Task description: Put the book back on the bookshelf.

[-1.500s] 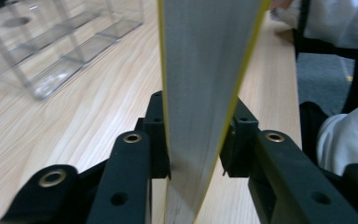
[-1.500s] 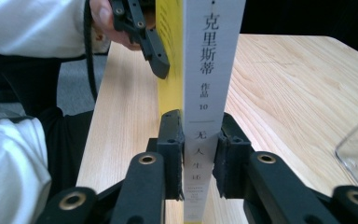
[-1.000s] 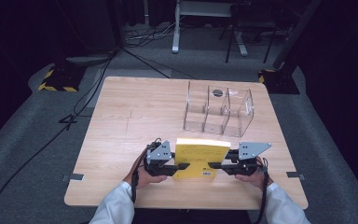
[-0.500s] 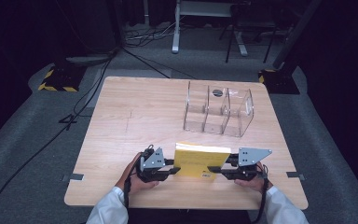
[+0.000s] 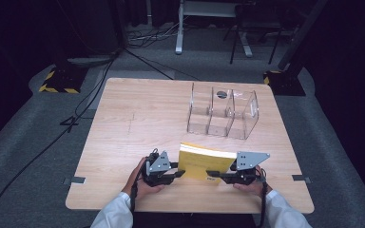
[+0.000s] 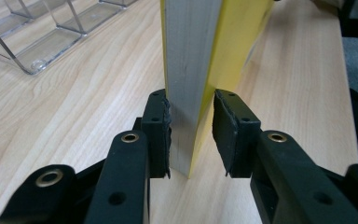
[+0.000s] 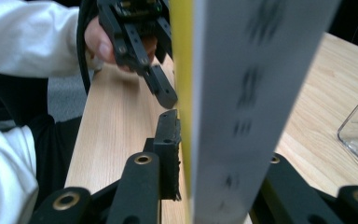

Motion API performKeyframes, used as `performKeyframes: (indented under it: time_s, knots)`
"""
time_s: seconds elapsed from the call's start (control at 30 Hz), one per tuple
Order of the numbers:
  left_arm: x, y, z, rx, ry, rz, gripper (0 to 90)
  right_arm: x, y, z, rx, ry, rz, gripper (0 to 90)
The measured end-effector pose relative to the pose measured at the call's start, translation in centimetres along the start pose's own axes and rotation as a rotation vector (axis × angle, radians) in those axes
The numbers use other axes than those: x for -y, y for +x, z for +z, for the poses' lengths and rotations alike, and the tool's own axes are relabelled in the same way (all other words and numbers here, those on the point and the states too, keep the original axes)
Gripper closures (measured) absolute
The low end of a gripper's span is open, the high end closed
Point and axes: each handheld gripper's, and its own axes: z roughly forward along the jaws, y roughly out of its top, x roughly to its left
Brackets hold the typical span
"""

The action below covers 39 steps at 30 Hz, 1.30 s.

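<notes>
The right gripper's (image 5: 217, 175) far jaw is hidden behind the yellow book's (image 5: 204, 162) grey spine; its near pad presses the cover. The left gripper (image 5: 179, 174) has one pad on the page block, the other just off the cover. Since the earlier frame, the one book stands more upright between two grippers, nearer the person than the clear three-compartment organizer (image 5: 222, 112).

Both forearms, in white sleeves, come in from the near edge. The left hand (image 5: 140, 183) holds the left tongs (image 5: 180, 174) level, pointing inward; one pad (image 6: 161, 133) presses the book (image 5: 203, 162), the other stands just off it. The right tongs (image 5: 210, 174), in the right hand (image 5: 249, 186), face them and have just been closing on the book's other end.
</notes>
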Motion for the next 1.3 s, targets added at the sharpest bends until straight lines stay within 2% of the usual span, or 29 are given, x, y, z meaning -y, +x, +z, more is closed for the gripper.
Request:
performKeyframes:
  time_s: [0.13, 0.17, 0.23, 0.27, 0.47, 0.57, 0.83, 1.03, 1.3]
  knots:
    - [-0.5, 0.3, 1.0, 0.002, -0.013, -0.006, 66.9, 0.0, 0.0, -0.5, 0.029, -0.003, 0.006, 73.9]
    - [-0.6, 0.4, 1.3, -0.003, -0.019, -0.008, 65.5, 0.2, -0.3, -1.0, 0.059, 0.0, 0.008, 74.6]
    - [-0.8, 0.4, 1.8, -0.007, -0.023, -0.012, 64.4, 0.2, -0.4, -1.2, 0.065, 0.0, 0.01, 74.7]
    - [-1.0, 0.5, 2.0, -0.01, -0.025, -0.015, 64.1, 0.3, -0.6, -1.5, 0.083, 0.006, 0.015, 74.7]
    - [-1.1, 0.5, 2.2, -0.019, -0.026, -0.023, 63.1, 0.3, -0.6, -1.3, 0.123, -0.008, 0.035, 72.9]
    - [-1.2, 0.4, 2.4, -0.029, -0.025, -0.027, 62.0, 0.1, -0.3, -1.0, 0.142, -0.006, 0.024, 73.3]
    - [-1.3, 0.4, 2.4, -0.04, -0.018, -0.023, 58.3, -0.2, 0.0, -1.0, 0.143, 0.005, 0.016, 75.3]
    - [-1.2, 0.6, 1.7, -0.076, -0.01, -0.024, 56.4, -0.4, 0.1, -1.0, 0.149, 0.007, 0.015, 75.4]
    - [-1.0, 0.8, 1.2, -0.108, 0.018, -0.041, 47.9, -0.4, -0.1, -1.6, 0.194, -0.002, 0.024, 75.5]
